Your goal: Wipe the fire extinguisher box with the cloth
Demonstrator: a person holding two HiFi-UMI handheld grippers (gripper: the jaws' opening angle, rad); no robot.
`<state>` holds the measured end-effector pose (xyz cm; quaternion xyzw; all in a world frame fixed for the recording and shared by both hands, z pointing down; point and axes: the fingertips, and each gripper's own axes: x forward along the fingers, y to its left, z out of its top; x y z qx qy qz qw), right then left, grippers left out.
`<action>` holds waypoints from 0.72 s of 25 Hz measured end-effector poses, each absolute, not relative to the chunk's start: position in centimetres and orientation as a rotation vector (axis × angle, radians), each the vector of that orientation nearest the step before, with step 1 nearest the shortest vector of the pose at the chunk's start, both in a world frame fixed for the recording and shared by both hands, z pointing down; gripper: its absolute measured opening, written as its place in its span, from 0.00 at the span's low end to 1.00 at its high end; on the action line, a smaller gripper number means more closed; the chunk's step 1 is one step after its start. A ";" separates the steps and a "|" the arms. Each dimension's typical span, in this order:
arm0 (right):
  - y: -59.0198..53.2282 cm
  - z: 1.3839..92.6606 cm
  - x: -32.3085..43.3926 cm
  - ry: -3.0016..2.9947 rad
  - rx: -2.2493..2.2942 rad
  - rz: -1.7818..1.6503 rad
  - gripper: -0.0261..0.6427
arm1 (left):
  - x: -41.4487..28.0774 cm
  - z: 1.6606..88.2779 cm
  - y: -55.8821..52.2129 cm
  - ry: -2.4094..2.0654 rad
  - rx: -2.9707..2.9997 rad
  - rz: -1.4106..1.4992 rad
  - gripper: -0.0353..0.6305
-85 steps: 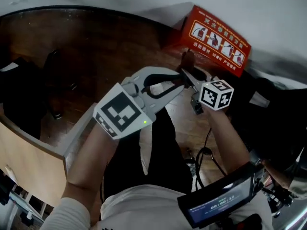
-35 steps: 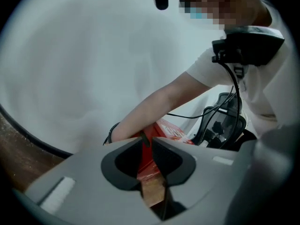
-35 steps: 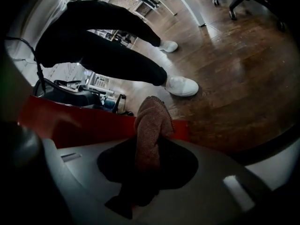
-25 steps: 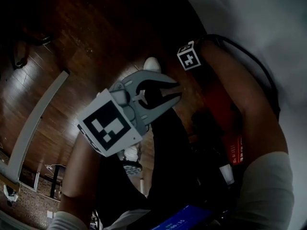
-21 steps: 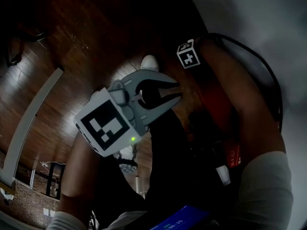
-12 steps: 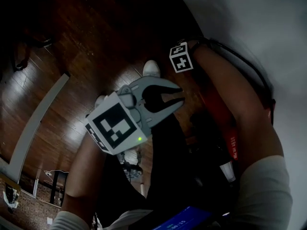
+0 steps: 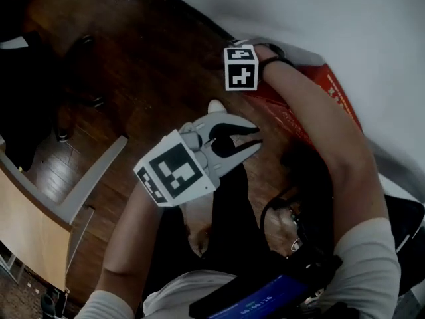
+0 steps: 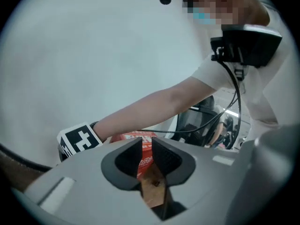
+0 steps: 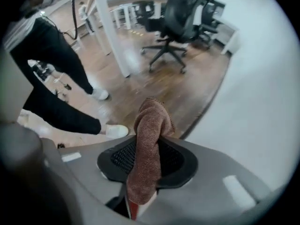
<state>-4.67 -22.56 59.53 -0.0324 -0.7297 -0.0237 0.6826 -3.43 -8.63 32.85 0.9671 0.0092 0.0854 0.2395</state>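
The red fire extinguisher box [image 7: 323, 92] stands against the white wall, mostly hidden behind my right forearm; its red top [image 8: 137, 137] also shows past the left jaws. My right gripper [image 9: 149, 149] is shut on a brown cloth [image 9: 150, 135], which hangs out between its pads. In the head view only its marker cube [image 7: 240, 67] shows, at the box's far end near the wall. My left gripper [image 7: 257, 139] hovers over the wooden floor beside the box, jaws a narrow gap apart with nothing between them.
An office chair [image 9: 178, 18] and a white desk leg [image 9: 111, 36] stand on the wooden floor behind. My black trousers and white shoe [image 9: 116, 131] are below the grippers. A wooden desk edge [image 7: 30, 228] lies at the left. A black cable [image 7: 279, 211] loops near my body.
The head view has swung and brightened, so the box and wall now show more fully. The right gripper has moved up along the box toward the wall. The left gripper keeps its narrow gap.
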 end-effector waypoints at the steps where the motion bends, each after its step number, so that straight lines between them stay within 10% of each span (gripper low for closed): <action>1: -22.5 56.7 -4.8 -1.663 0.008 -0.049 0.21 | -3.7 31.5 -7.1 0.073 2.681 0.251 0.15; 18: 19.0 23.2 6.5 -1.833 1.750 0.617 0.21 | -9.0 15.9 13.6 0.413 2.776 0.382 0.15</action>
